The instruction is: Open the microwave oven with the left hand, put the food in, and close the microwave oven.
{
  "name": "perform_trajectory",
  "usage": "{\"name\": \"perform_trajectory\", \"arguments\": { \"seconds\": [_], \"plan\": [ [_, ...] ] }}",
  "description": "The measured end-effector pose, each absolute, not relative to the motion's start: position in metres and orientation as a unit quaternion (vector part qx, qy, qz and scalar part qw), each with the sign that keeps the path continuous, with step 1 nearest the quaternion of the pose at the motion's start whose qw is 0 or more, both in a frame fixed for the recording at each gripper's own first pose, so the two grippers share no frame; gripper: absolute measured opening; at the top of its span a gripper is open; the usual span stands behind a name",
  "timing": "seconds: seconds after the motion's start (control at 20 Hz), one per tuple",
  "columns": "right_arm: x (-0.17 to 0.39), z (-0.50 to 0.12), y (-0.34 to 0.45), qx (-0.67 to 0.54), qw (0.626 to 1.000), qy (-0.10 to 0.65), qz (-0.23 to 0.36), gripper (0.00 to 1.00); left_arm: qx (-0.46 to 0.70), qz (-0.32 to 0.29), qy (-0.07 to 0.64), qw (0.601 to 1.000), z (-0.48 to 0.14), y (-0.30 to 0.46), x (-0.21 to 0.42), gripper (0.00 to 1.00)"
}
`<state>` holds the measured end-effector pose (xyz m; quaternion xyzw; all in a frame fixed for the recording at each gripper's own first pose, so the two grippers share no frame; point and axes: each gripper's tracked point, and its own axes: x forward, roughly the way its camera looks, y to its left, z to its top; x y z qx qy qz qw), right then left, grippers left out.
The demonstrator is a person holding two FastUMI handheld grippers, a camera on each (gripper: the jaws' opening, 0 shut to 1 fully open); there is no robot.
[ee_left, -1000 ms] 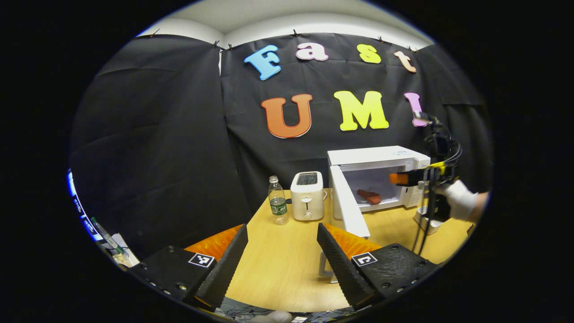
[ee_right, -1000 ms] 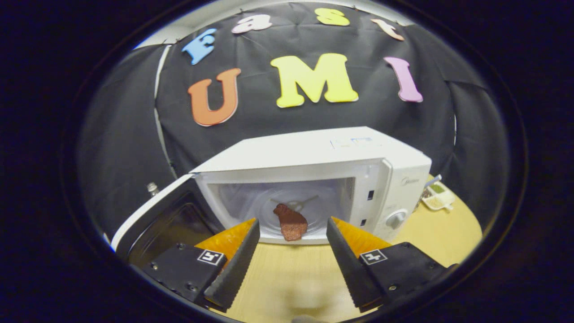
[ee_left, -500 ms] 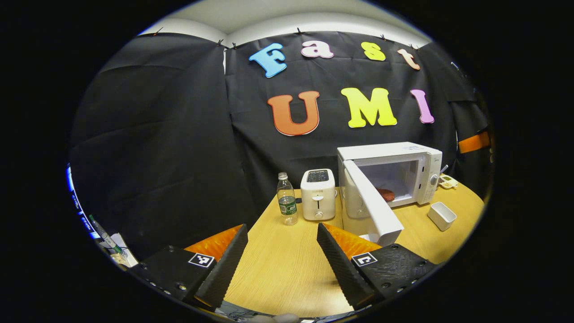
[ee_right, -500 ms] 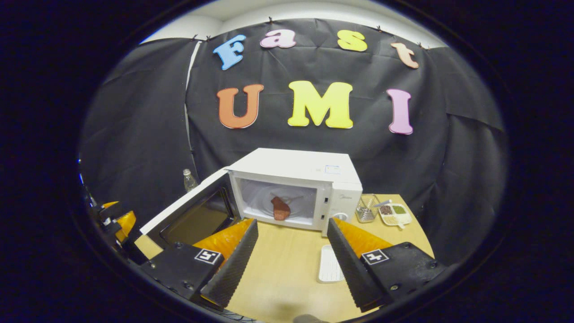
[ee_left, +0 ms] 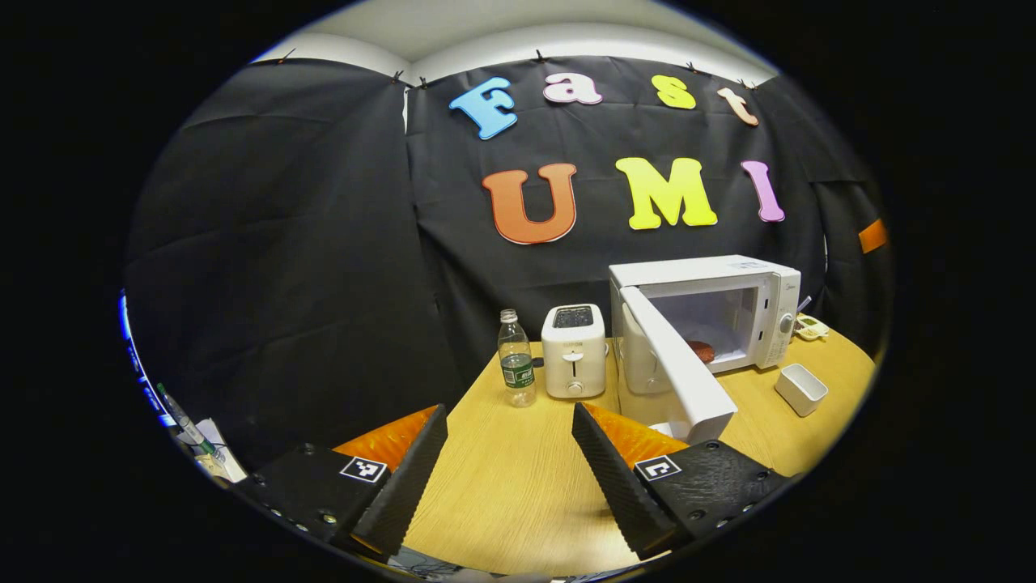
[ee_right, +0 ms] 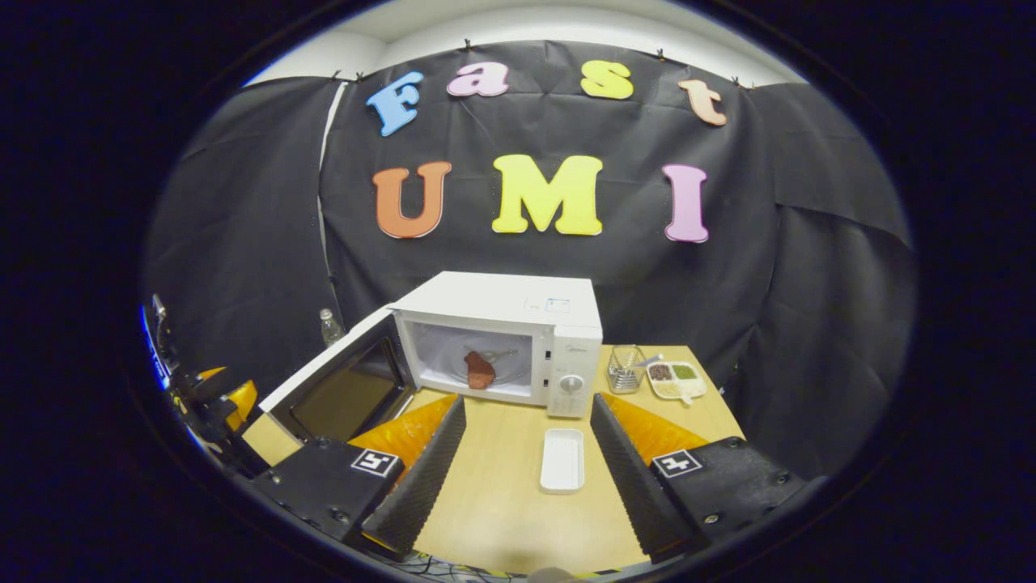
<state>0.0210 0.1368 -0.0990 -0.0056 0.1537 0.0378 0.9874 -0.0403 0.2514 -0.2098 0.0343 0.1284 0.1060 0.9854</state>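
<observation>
Reddish-brown food piece [ee_right: 479, 370] lies inside the white box-shaped microwave [ee_right: 518, 312], door [ee_right: 340, 389] swung open; both grippers' jaws gape wide, empty.

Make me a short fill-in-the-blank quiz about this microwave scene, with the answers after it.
1. The white microwave oven's door stands ___.
2. The reddish-brown piece of food lies ___ the oven.
3. The white rectangular tray on the wooden table is ___.
4. The white toaster stands between the oven and a clear plastic ___.

Answers: open; inside; empty; bottle
</observation>
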Motion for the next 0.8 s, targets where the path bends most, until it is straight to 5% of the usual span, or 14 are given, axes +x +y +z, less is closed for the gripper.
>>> {"name": "perform_trajectory", "arguments": {
  "seconds": [0.25, 0.4, 0.8],
  "plan": [
    [0.02, -0.101, 0.135, 0.0, 0.987, 0.155, 0.037, 0.99, 0.032, 0.091, 0.135, 0.986, -0.214, 0.242, -0.036, 0.89],
    [0.02, -0.105, 0.135, 0.009, 0.986, 0.161, 0.038, 0.99, 0.041, 0.106, 0.137, 0.984, -0.216, 0.249, -0.037, 0.0],
    [0.017, -0.116, 0.129, 0.018, 0.983, 0.177, 0.035, 0.99, 0.041, 0.088, 0.152, 0.984, -0.242, 0.239, -0.022, 0.0]
  ]
}}
